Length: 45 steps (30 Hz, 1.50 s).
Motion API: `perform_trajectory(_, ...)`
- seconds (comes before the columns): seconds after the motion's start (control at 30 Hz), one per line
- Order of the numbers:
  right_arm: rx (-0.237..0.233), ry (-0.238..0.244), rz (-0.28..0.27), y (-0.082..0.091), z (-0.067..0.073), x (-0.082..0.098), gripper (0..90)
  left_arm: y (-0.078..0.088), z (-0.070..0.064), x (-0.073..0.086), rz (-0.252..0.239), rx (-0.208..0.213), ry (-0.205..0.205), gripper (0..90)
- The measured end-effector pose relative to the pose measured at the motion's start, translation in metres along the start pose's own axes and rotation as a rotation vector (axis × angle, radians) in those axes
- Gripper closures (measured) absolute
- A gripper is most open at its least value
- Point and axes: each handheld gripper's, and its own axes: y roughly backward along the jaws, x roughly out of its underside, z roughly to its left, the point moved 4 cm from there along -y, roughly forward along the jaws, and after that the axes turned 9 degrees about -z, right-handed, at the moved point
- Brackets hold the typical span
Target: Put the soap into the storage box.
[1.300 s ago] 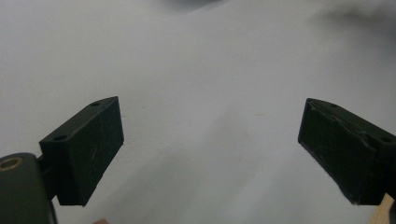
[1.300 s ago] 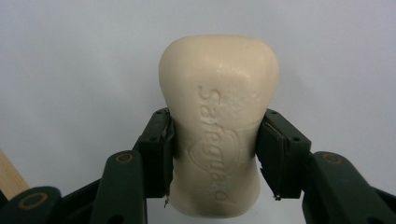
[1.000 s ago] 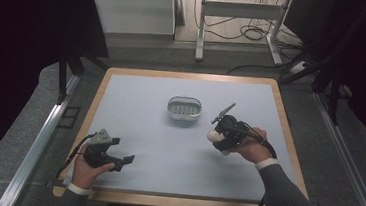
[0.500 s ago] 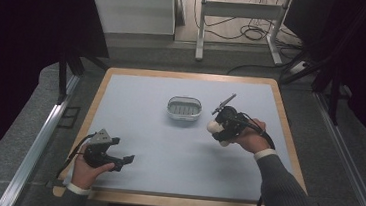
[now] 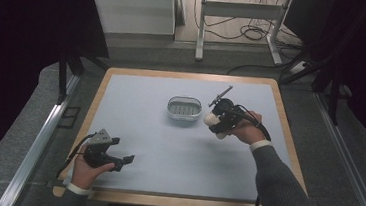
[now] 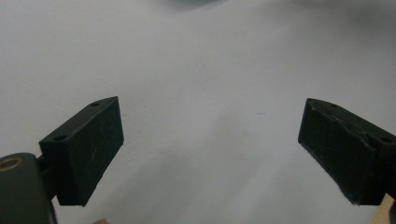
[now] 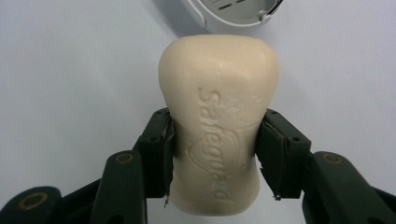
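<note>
In the high view the right gripper [image 5: 211,119] sits right of the frame's centre, held by a right hand [image 5: 243,131] whose grey-sleeved forearm runs in from the lower right corner and angles up and to the left. Its jaws point left, toward the soap dish [image 5: 184,108], a small white slotted tray at the centre of the pale table [image 5: 136,99]; the gripper's tip is just beside the dish's right rim. The right gripper view shows its two black jaws clamped against the narrow waist of a cream soap bar [image 7: 219,121], embossed lettering facing the camera, the bar's rounded end pointing to the top of the frame where the dish's white edge [image 7: 233,14] lies close by, apart from the soap.

The left gripper [image 5: 121,159] rests low at the lower left of the high view, in a left hand [image 5: 87,167] entering from the bottom edge, jaws pointing right. In the left gripper view its jaws stand wide apart with bare table between them.
</note>
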Motion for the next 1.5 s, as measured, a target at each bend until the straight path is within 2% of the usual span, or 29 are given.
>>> perform_trajectory(0.6,0.012,0.028,-0.002,-0.005,-0.015,-0.024,49.5,0.000,0.000,0.000,0.001,0.001,-0.002,7.3)
perform_trajectory(0.83,-0.005,0.037,-0.009,-0.006,-0.019,-0.033,49.5,-0.001,0.000,0.000,0.006,0.004,-0.005,7.2)
perform_trajectory(1.2,-0.009,0.048,-0.017,-0.018,-0.025,-0.045,49.5,-0.001,0.000,0.001,0.010,0.007,-0.005,7.2)
perform_trajectory(1.27,0.009,0.052,-0.025,-0.020,-0.027,-0.048,49.6,-0.001,0.000,0.001,0.010,0.007,-0.004,7.2)
perform_trajectory(1.5,-0.007,0.059,-0.026,-0.026,-0.030,-0.060,49.5,-0.001,0.000,0.001,0.011,0.008,-0.006,7.2)
